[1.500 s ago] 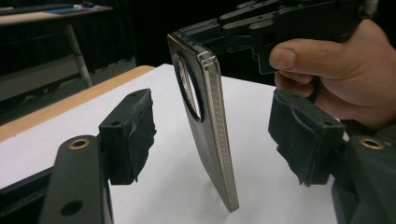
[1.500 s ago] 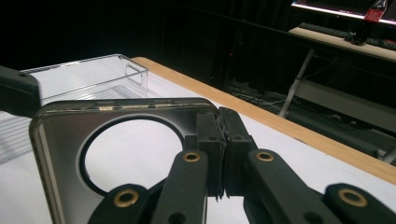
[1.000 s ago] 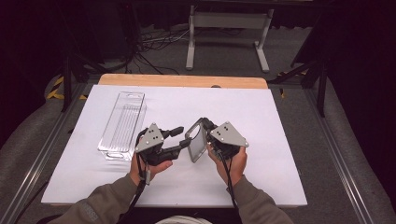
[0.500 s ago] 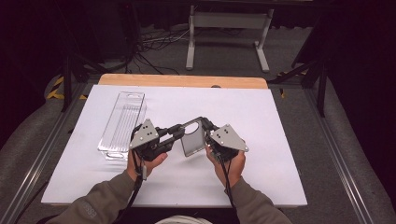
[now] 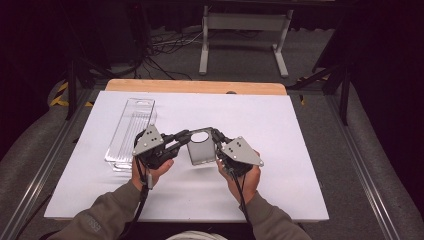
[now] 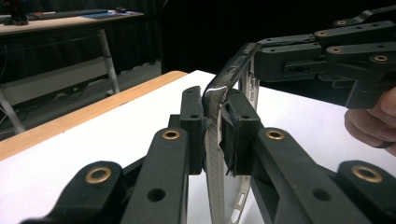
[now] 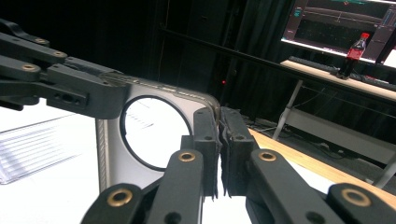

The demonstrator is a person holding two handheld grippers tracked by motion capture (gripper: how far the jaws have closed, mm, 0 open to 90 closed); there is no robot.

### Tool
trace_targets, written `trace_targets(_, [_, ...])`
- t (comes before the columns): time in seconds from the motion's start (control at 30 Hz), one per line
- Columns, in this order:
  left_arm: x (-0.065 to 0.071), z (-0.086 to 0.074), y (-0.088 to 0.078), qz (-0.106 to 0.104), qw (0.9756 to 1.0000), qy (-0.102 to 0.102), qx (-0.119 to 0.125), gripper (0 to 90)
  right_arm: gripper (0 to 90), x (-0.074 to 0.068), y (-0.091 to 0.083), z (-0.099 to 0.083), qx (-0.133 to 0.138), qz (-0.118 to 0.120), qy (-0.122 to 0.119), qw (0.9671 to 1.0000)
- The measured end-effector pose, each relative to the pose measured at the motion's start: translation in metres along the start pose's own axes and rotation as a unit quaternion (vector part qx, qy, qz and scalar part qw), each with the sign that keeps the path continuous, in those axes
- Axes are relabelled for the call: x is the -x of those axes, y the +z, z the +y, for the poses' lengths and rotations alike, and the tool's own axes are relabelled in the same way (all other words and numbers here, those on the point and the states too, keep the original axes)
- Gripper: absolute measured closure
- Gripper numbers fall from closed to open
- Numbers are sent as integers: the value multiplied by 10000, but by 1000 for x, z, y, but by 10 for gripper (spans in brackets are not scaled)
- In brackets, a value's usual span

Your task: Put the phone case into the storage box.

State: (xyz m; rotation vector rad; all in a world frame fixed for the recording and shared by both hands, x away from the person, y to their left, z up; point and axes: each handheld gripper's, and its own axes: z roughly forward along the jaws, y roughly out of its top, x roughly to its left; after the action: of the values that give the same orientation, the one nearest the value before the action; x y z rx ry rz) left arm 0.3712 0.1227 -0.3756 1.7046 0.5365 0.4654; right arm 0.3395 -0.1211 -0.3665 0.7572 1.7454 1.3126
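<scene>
A grey phone-case-like plate (image 5: 200,152) with a round hole hangs just above the white table, held from both sides. My left gripper (image 5: 186,136) has just been closing and is shut on the plate's upper left edge; in the left gripper view the pads (image 6: 236,135) pinch the plate's thin rim (image 6: 232,71). My right gripper (image 5: 215,134) is shut on the upper right corner, and in the right gripper view its jaws (image 7: 218,122) clamp the corner of the plate (image 7: 112,161) beside the round hole.
A clear ribbed plastic tray (image 5: 131,131) lies on the white table (image 5: 280,125) to the left of my left hand. A wooden strip (image 5: 195,86) runs along the table's far edge. Desks with a monitor and a red-capped bottle (image 7: 356,50) stand beyond.
The left gripper has swung in to the plate and closed on its edge. The plate, earlier tilted in the right gripper alone, now sits squarely between both grippers.
</scene>
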Motion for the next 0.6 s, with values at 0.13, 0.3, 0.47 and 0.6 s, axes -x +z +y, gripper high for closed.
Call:
trace_targets(0.13, [-1,0,-2,16,10000,78,-29,800,862,-2,-1,0,16,50,-30,10000])
trace_targets(0.3, [-2,1,-5,31,9999,142,-28,802,855,-4,-3,2,68,123,-95,9999])
trace_targets(0.47, [-2,2,-7,15,9998,195,-36,804,835,-3,-4,2,80,234,-134,9996])
trace_targets(0.6, [-2,2,-8,48,9997,237,-16,804,828,-4,-4,2,55,271,-162,9995])
